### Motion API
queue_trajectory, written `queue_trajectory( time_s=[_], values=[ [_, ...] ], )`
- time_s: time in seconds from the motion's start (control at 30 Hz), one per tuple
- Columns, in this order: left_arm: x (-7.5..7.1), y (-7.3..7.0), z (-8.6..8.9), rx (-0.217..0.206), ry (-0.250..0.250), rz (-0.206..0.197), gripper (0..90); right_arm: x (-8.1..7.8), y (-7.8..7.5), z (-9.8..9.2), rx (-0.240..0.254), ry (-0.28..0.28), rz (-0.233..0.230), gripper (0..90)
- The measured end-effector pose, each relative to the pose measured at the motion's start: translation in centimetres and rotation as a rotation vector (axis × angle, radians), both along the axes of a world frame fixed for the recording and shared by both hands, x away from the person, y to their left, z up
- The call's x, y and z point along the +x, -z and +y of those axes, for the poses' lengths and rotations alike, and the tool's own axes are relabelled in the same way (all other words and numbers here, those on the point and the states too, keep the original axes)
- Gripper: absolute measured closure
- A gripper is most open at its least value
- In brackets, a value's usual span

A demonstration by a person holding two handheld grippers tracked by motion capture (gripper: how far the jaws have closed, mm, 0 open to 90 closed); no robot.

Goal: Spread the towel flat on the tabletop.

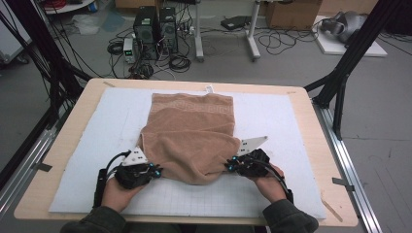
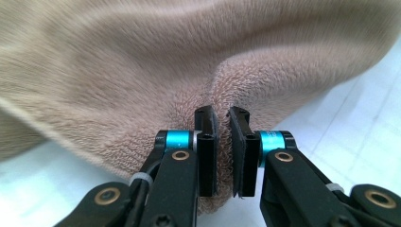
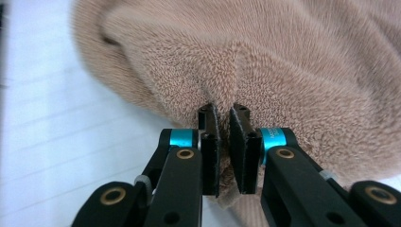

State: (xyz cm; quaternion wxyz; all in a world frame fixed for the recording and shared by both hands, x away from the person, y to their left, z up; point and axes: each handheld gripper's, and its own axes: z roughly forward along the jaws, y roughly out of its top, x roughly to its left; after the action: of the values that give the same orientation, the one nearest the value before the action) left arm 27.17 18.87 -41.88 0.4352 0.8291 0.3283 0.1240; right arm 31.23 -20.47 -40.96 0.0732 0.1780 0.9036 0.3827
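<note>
A soft brown towel is lying on the white mat on the tabletop, its near part bunching up. The left claw is pinching the towel's near left corner. The right claw is pinching the near right corner. Both are squeezing tight on the cloth

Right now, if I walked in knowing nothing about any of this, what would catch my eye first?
Most likely the tan towel, lying on a white mat in the middle of a wooden table. Next, a person's two hands at the near edge, each working a black tool: the left hand-held gripper and the right hand-held gripper are each pinched shut on a near corner of the towel. Beyond the table, computer towers sit among tangled cables on the floor.
</note>
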Motion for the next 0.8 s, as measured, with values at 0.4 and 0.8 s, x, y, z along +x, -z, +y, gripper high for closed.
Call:
queue_trajectory(
  time_s=[0.4, 0.8],
  values=[
    [4.0, -7.8, 3.4, -0.075, -0.131, -0.124, 82.7, 0.4, -7.4, -0.7, 0.099, -0.006, -0.121, 84.1],
    [14.1, 0.9, -0.4, -0.054, -0.256, 0.120, 81.5, 10.2, 0.1, -0.9, -0.075, 0.224, 0.069, 84.0]
  ],
)
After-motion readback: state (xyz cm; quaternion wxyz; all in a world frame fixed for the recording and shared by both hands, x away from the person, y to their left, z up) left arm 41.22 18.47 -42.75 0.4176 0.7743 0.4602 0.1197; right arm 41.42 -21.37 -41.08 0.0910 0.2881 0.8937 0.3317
